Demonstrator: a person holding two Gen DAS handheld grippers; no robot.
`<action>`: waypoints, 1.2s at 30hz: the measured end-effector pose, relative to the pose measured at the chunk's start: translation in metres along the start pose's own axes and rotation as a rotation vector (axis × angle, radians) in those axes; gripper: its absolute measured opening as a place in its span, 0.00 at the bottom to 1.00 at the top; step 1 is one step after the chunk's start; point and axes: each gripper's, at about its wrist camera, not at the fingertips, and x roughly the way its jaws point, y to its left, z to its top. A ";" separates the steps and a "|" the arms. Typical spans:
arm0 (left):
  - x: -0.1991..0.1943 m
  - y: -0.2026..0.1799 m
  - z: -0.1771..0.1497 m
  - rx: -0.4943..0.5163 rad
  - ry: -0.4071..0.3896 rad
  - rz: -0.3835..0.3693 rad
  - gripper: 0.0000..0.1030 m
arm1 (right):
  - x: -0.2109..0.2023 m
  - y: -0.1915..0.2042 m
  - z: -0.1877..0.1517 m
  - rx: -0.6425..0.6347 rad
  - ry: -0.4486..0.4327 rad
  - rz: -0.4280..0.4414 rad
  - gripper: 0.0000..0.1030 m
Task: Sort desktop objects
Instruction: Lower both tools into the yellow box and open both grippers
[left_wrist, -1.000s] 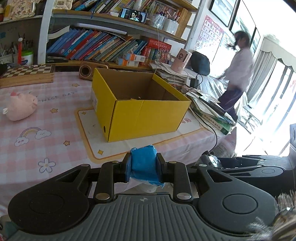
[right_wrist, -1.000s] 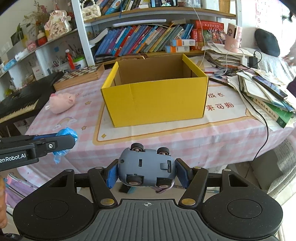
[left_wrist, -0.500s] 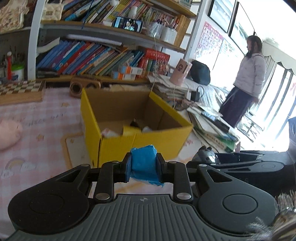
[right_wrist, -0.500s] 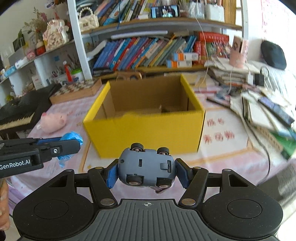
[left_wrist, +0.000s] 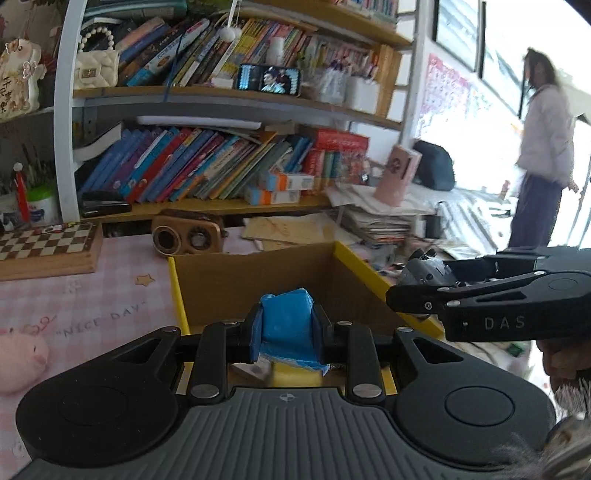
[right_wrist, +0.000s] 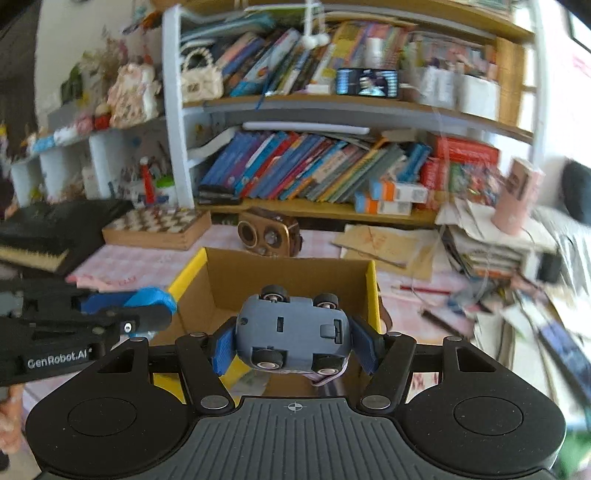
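Note:
My left gripper (left_wrist: 286, 328) is shut on a blue soft packet (left_wrist: 286, 321) and holds it over the open yellow cardboard box (left_wrist: 177, 295). My right gripper (right_wrist: 293, 339) is shut on a grey-blue toy car (right_wrist: 291, 332), held underside up over the same box (right_wrist: 373, 295). The right gripper with the car (left_wrist: 424, 269) shows at the right of the left wrist view, above the box's right wall. The left gripper with the blue packet (right_wrist: 151, 299) shows at the left of the right wrist view, by the box's left wall.
A pink pig plush (left_wrist: 20, 363) lies on the pink checked tablecloth at the left. A chessboard box (left_wrist: 48, 247) and a wooden radio (left_wrist: 184, 236) stand behind the box. Paper stacks (right_wrist: 491, 251) fill the right side. A person (left_wrist: 543, 162) stands by the window.
Both grippers have moved forward from before the table edge to over the box opening, carrying the blue packet and the toy car. Both stay shut.

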 end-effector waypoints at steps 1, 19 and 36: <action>0.011 0.002 0.002 0.001 0.014 0.013 0.24 | 0.010 -0.002 0.001 -0.021 0.013 0.007 0.62; 0.123 0.004 0.000 0.090 0.285 0.083 0.24 | 0.123 0.004 -0.015 -0.362 0.325 0.122 0.62; 0.095 -0.015 0.008 0.145 0.188 0.152 0.78 | 0.105 -0.004 -0.011 -0.375 0.253 0.164 0.67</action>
